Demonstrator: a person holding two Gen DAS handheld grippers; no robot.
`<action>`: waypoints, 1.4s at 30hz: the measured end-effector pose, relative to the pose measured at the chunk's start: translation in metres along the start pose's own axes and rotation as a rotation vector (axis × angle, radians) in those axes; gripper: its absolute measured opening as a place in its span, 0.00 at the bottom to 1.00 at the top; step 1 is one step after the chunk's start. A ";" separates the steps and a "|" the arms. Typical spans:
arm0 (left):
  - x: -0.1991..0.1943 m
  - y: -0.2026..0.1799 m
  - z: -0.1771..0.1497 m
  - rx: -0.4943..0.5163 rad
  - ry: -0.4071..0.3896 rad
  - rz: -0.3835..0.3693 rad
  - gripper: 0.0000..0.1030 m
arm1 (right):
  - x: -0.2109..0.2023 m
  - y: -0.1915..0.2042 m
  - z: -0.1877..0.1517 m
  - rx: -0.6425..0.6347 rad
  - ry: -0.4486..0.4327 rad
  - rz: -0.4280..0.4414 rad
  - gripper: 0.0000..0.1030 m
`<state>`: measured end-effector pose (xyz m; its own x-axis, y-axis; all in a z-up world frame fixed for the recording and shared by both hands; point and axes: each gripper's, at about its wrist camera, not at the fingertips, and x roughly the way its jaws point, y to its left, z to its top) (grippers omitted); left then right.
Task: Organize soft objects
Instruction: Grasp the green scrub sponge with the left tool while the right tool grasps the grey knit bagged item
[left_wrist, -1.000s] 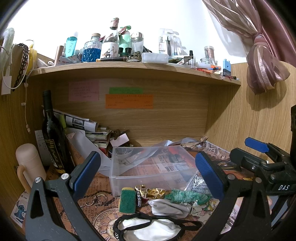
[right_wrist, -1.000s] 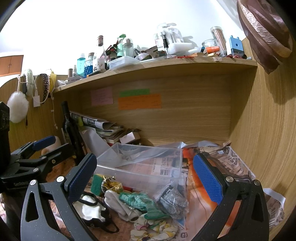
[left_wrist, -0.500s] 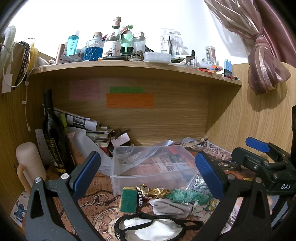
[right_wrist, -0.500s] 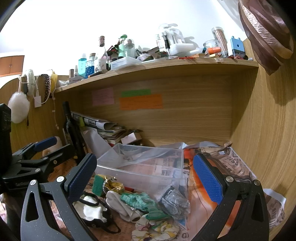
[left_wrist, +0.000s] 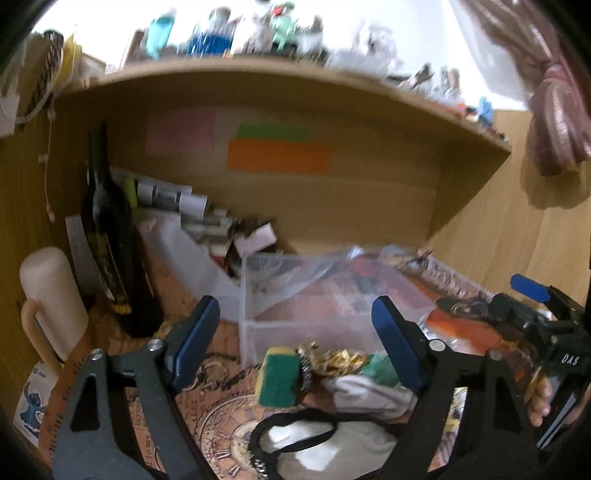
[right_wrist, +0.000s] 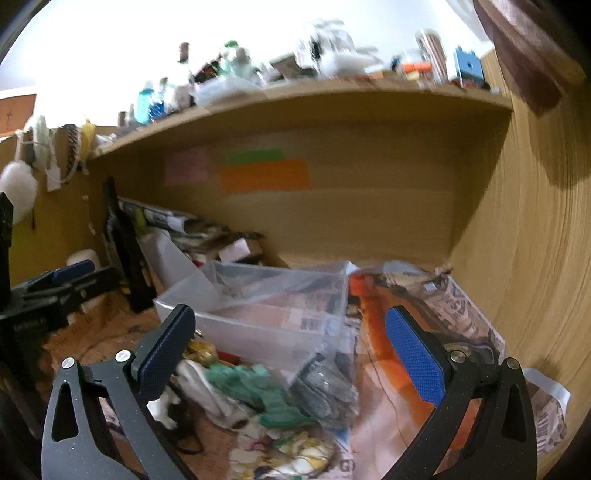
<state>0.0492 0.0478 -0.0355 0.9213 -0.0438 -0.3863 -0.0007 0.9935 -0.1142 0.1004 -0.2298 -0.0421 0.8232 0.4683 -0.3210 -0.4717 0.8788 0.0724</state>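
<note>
A pile of soft things lies on the desk in front of a clear plastic bin (left_wrist: 314, 295): a green-and-yellow sponge (left_wrist: 277, 376), a white cloth (left_wrist: 369, 393), a green cloth (right_wrist: 255, 387), a white mask with black straps (left_wrist: 314, 443) and a grey item in a clear bag (right_wrist: 325, 387). My left gripper (left_wrist: 295, 343) is open and empty, just above the sponge and cloths. My right gripper (right_wrist: 291, 350) is open and empty, above the green cloth and the bag. The bin (right_wrist: 266, 306) also shows in the right wrist view.
A dark wine bottle (left_wrist: 110, 236) and a cream mug (left_wrist: 48, 295) stand at the left. Papers and small boxes (left_wrist: 207, 229) are stacked behind the bin. A cluttered shelf (left_wrist: 280, 81) hangs overhead. Wooden walls close in the back and right. Newspaper (right_wrist: 458, 317) covers the desk at right.
Both grippers have moved forward and down toward the pile; the view is now blurred by motion. Both stay open and empty.
</note>
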 end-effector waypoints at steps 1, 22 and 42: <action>0.004 0.003 -0.002 -0.003 0.013 0.006 0.83 | 0.003 -0.003 -0.002 0.003 0.011 -0.005 0.96; 0.088 0.034 -0.038 -0.042 0.365 -0.063 0.71 | 0.068 -0.052 -0.041 0.048 0.317 -0.006 0.68; 0.113 0.030 -0.046 -0.048 0.417 -0.099 0.33 | 0.099 -0.041 -0.060 0.034 0.451 0.087 0.30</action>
<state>0.1355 0.0682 -0.1251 0.6816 -0.1878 -0.7072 0.0531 0.9766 -0.2082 0.1825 -0.2244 -0.1333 0.5580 0.4601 -0.6907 -0.5157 0.8443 0.1458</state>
